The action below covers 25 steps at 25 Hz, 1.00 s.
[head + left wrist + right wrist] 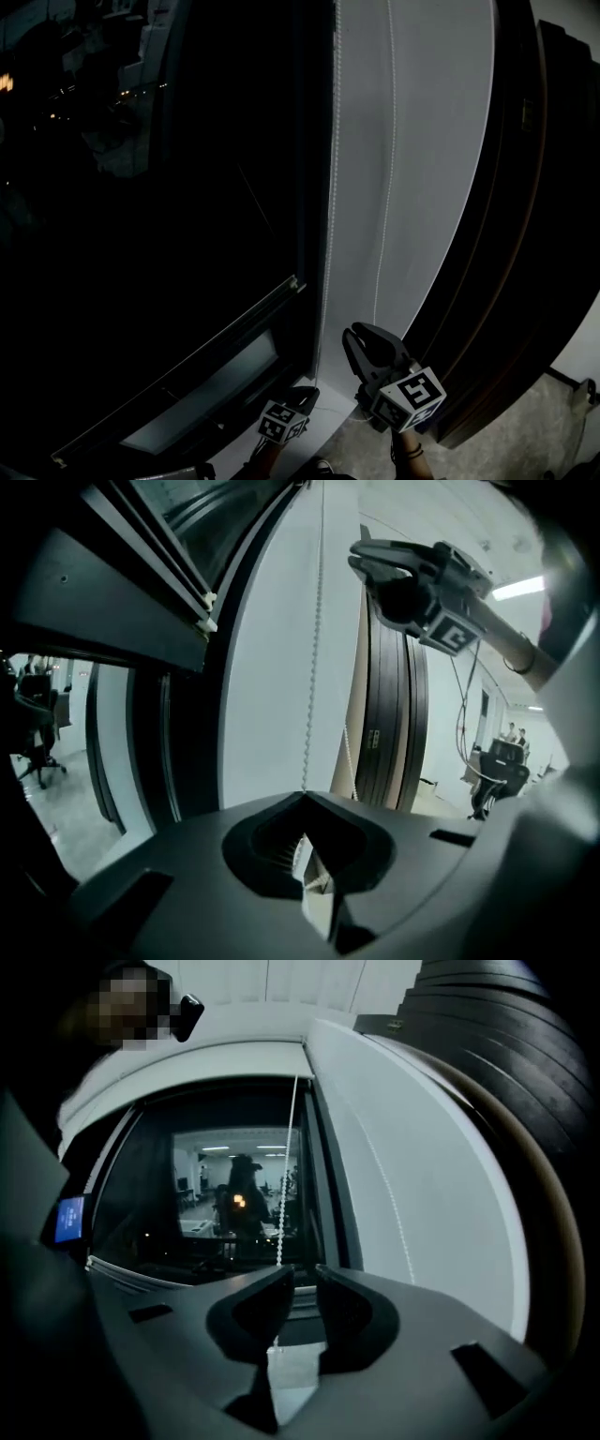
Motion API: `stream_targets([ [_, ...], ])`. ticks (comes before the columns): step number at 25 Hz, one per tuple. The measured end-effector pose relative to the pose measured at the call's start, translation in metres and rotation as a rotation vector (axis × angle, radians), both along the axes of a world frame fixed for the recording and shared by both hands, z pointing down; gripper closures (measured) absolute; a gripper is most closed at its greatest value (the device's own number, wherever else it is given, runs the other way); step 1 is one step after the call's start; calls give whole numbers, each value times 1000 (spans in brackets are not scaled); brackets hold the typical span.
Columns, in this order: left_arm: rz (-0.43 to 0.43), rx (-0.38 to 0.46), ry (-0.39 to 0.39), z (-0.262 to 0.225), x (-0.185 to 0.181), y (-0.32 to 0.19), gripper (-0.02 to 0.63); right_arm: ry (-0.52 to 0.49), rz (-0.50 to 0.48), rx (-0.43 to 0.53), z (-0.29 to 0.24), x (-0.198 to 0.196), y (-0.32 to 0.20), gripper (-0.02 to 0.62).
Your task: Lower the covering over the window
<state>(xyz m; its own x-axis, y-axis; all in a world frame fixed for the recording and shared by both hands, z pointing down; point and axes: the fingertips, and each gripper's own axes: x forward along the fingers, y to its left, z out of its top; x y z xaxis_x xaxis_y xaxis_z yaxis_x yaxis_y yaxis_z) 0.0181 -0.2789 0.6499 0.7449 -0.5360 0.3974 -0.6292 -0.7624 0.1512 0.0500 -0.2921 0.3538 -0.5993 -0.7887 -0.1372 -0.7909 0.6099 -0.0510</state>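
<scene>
Nearest: pinching the bead chain (312,667) in the left hand-held gripper (303,795), tips clenched together on it, low on the strand. Just above, standing released with the right hand-held gripper (300,1279), a plain gap between the tips and a strand of chain dropping into that gap, not squeezed; seemingly the same strand.

Risks, as guesses. Could skid down the beads under a pull from the lower pinch alone. Could haul the wrong one of the two, with a second strand (389,187) hanging nearby against the white wall panel (441,141), and so raise instead of lower. Could shut the upper tips on air with the chain lying so loose in the gap. Better to draw straight down along the frame (314,187), not outward, to avoid jumping the chain off its drive overhead.

Farther off: no covering seen across the window glass (141,216), bare and dark, so presumably rolled up at the top. Possibly housed in the pale curved band (216,1063) above the window; cannot tell.

Only in the head view: both strands side by side, plus the floor (548,422) at lower right. Only in the left gripper view: the pinch itself, with the other gripper overhead. Only in the right gripper view: the open gap, and a lit room (234,1194) mirrored in the glass.
</scene>
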Motion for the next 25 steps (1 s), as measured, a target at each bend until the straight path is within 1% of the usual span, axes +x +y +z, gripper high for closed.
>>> stream_targets([
  [1,6,-2,3,0,3,2,604,5,-19,19,-7,-6,-3,531],
  [3,17,-7,3,1,7,4,604,4,-49,53,-22,-17,-8,522],
  [9,7,-14,16,0,7,7,604,32,-91,124,-58,-39,-25,522],
  [11,7,-14,27,4,7,9,604,13,-99,142,-67,-41,-28,522],
  [12,4,-17,33,5,7,9,604,-1,-98,144,-70,-40,-28,533],
  [13,0,-21,37,5,7,10,604,-17,-102,142,-71,-40,-27,569],
  [16,-17,-29,54,2,5,10,604,-87,-137,147,-76,-42,-21,572],
  [21,-54,-30,92,-1,-2,15,603,-136,-104,185,-76,-34,-17,574],
  [25,-65,-26,126,0,-6,20,603,-165,-78,203,-75,-24,-13,575],
])
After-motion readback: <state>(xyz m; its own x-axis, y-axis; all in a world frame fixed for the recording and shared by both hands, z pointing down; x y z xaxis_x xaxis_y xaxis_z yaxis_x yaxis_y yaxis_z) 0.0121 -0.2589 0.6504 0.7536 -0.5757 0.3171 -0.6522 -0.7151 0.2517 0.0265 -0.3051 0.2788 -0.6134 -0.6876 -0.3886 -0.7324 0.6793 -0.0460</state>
